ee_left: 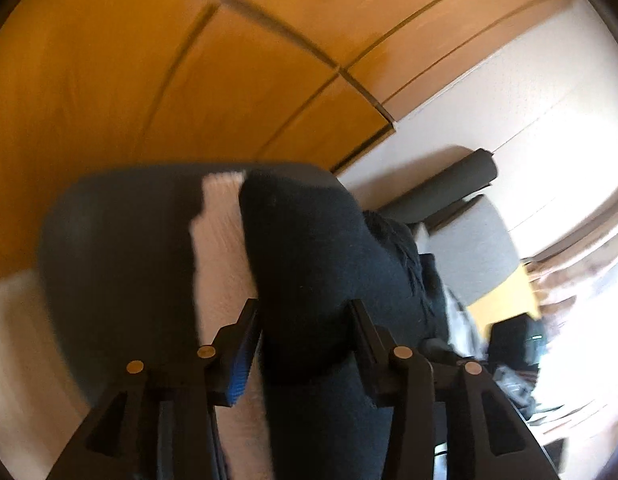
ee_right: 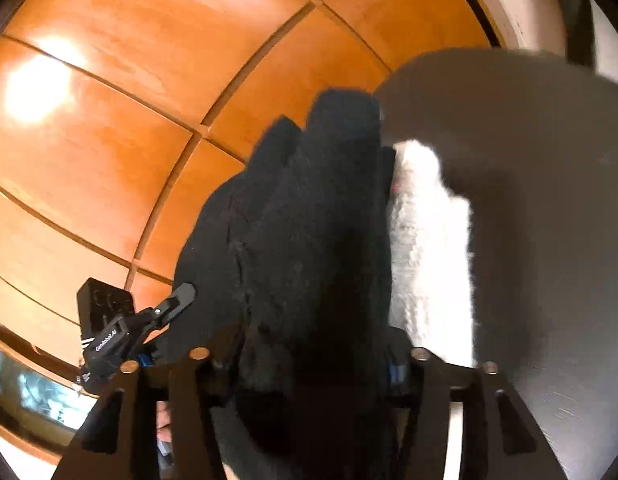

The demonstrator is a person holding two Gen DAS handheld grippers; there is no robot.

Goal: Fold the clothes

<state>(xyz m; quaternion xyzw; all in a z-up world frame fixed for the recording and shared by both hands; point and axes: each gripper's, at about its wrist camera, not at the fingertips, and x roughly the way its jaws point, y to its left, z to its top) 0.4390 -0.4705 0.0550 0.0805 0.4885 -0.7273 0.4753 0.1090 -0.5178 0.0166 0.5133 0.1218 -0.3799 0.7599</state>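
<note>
The dark knitted garment (ee_left: 329, 264) is seen bunched on the grey seat (ee_left: 109, 248), beside a white fluffy cloth (ee_left: 225, 248) lying on the same seat. The left gripper (ee_left: 305, 320) is parted, and the garment lies between its jaws without being visibly pinched. The right gripper (ee_right: 309, 360) straddles the garment too, but whether its pads press cannot be told. Judged from this, the garment is being set down on the seat for folding.
</note>
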